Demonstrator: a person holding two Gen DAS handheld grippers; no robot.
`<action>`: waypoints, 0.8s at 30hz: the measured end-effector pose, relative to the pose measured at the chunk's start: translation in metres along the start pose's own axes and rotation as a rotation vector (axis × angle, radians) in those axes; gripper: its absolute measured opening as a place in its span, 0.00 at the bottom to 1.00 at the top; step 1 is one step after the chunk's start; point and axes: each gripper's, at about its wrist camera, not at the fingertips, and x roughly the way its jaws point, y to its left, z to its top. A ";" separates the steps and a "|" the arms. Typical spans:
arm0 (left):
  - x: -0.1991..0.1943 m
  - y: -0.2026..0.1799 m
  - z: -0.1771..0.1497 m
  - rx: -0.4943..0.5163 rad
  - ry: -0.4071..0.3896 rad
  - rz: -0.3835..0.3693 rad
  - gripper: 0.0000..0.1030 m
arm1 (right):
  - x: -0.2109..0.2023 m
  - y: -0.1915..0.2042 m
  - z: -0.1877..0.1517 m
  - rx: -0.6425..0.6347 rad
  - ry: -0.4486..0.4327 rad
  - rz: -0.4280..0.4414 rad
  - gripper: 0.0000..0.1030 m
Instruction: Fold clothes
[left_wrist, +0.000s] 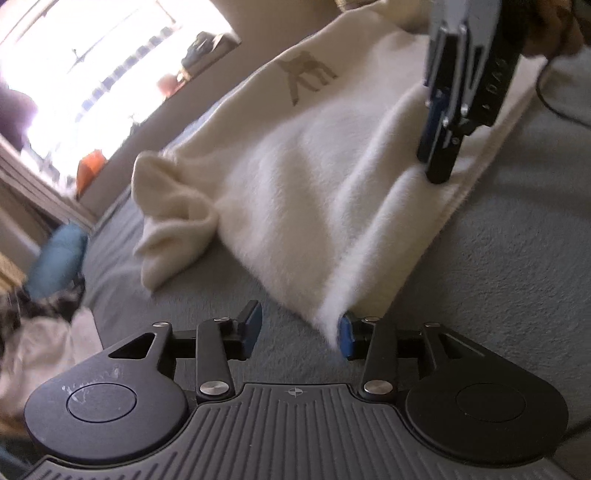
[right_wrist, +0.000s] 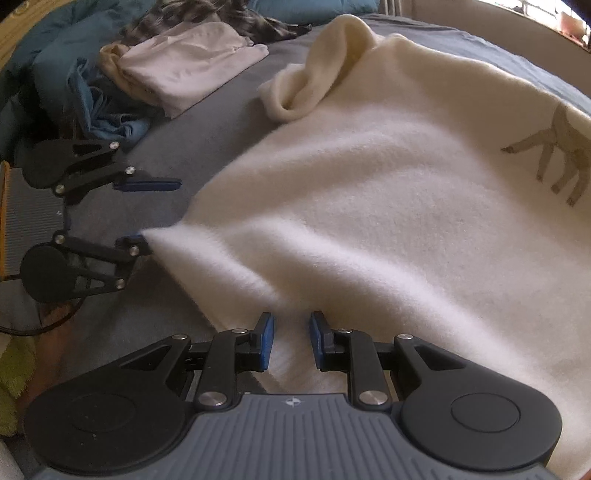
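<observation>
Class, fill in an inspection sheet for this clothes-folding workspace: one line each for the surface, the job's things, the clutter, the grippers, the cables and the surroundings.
Surface: grey bed cover, soft and slightly creased.
Job's things: cream fleece garment spread out, with a brown printed figure; one sleeve bunched.
Clutter: folded pale garment, blue cloth and a checked cloth piled at the far side.
Grippers: left gripper open, one finger touching the fleece corner; right gripper closed on the fleece edge.
Cables: dark cable trailing from the left gripper.
Surroundings: bright window, teal pillow.
</observation>
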 end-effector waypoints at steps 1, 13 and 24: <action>-0.002 0.004 -0.001 -0.023 0.009 -0.008 0.44 | 0.000 0.000 0.000 0.003 -0.001 0.001 0.22; -0.011 0.060 -0.015 -0.436 0.082 -0.225 0.51 | -0.001 -0.001 -0.003 0.014 -0.014 -0.001 0.23; 0.000 0.093 -0.023 -0.730 0.085 -0.294 0.52 | 0.000 -0.002 -0.003 0.034 -0.015 0.001 0.23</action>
